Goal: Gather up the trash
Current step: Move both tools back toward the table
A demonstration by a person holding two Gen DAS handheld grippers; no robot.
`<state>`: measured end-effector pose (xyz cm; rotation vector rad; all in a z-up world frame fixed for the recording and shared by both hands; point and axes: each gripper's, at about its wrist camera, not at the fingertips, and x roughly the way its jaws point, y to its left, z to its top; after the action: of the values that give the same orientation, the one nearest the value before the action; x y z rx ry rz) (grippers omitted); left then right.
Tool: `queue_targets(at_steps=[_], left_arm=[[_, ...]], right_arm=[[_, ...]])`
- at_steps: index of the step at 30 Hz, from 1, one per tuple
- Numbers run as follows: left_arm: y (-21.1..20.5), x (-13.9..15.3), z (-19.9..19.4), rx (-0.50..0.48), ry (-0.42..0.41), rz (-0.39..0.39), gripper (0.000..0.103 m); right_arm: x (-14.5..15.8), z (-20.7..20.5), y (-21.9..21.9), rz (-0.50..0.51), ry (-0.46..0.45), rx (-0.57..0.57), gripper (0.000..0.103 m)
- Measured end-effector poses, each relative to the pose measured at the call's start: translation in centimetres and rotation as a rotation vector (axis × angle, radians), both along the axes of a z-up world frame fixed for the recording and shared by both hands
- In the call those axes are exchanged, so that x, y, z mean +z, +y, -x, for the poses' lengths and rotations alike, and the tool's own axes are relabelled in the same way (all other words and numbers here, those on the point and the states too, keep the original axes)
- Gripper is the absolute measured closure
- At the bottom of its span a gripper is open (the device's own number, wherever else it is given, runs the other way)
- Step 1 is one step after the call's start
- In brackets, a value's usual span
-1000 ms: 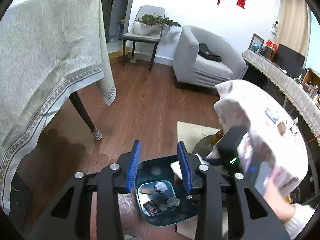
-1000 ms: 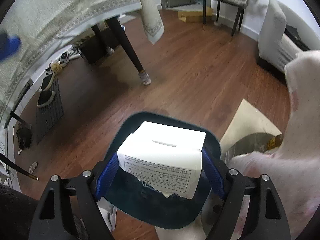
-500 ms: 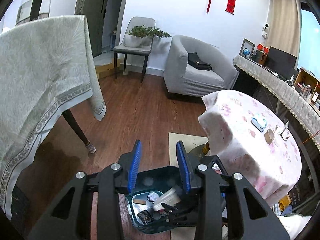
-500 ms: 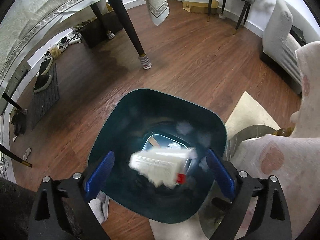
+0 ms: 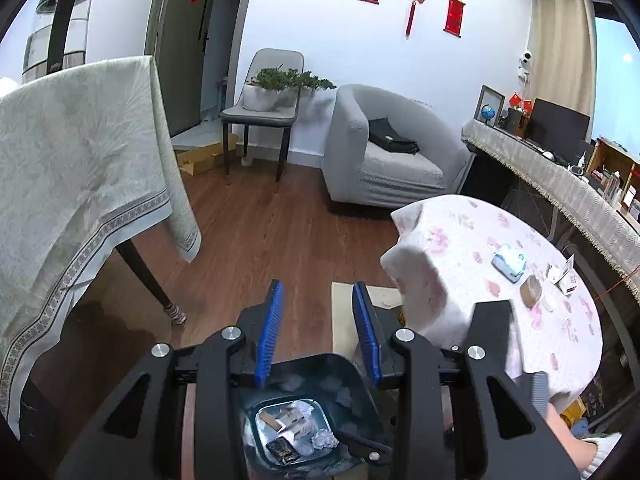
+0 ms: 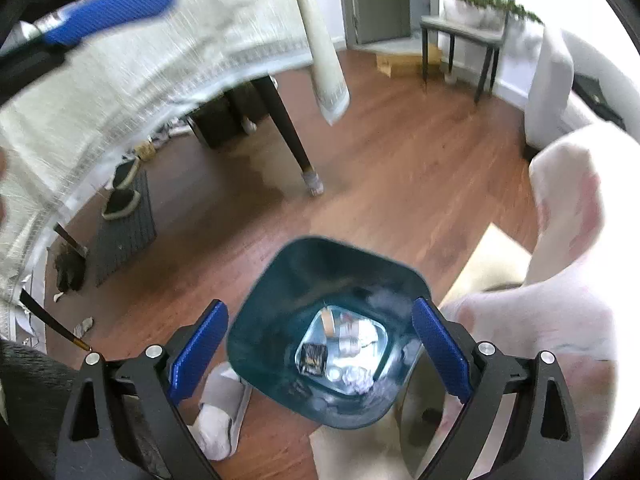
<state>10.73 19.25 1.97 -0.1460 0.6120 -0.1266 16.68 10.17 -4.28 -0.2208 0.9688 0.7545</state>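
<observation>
A dark teal trash bin [image 6: 280, 304] stands on the wooden floor; it also shows in the left wrist view [image 5: 352, 392]. At its bottom lie a white box [image 6: 352, 330], crumpled paper [image 6: 356, 380] and a small dark packet [image 6: 311, 358]. My right gripper [image 6: 320, 352] is open and empty, above the bin. My left gripper [image 5: 318, 330] is open and empty, above the bin's far rim.
A round table with a pink floral cloth [image 5: 520, 264] stands right of the bin, with small items on top. A table with a pale green cloth [image 5: 72, 184] is at left, its leg [image 6: 292, 148] near the bin. A beige mat [image 6: 496, 256] lies on the floor.
The white box, held in my right gripper a second ago, has dropped into the bin. The right gripper opened wide. The left gripper has lifted and tilted up.
</observation>
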Motion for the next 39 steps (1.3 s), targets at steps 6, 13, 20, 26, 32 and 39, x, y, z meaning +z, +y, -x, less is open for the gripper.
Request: queue_targets(at_steps=[6,13,20,26,32,39], left_arm=[[-1.5,1.4,0.2,-0.01,-0.053,-0.006,0.064],[-3.7,1.7,-0.5,-0.038,-0.056,0.014,0.05],[-7.8,1.2,-1.0,-0.106,-0.053,-0.007,0.043],[-11.1,0.1,-1.8,-0.163,-0.037,-0.025,0.038],[-14.9,-1.2,-2.7,-0.245,-0.004,-0.064,0.033],[-19.7,-2.7,-3.5,-0.373,0.024,-0.099,0.031]], right_arm=[[3.8,1.1,-2.1,-0.025,-0.096,-0.001,0.023],[5.8,1.0,-6.0,-0.025,-0.161,-0.049,0.027],[7.7,0.1,-11.4,-0.011,-0.233,-0.132,0.027],[8.8,-0.8,-16.7,-0.021,-0.257,-0.219,0.027],[9.8,-1.3,-22.0,-0.03,-0.267,-0.291,0.027],[9.7,-1.7,-27.9,-0.005,-0.285,-0.376,0.019]])
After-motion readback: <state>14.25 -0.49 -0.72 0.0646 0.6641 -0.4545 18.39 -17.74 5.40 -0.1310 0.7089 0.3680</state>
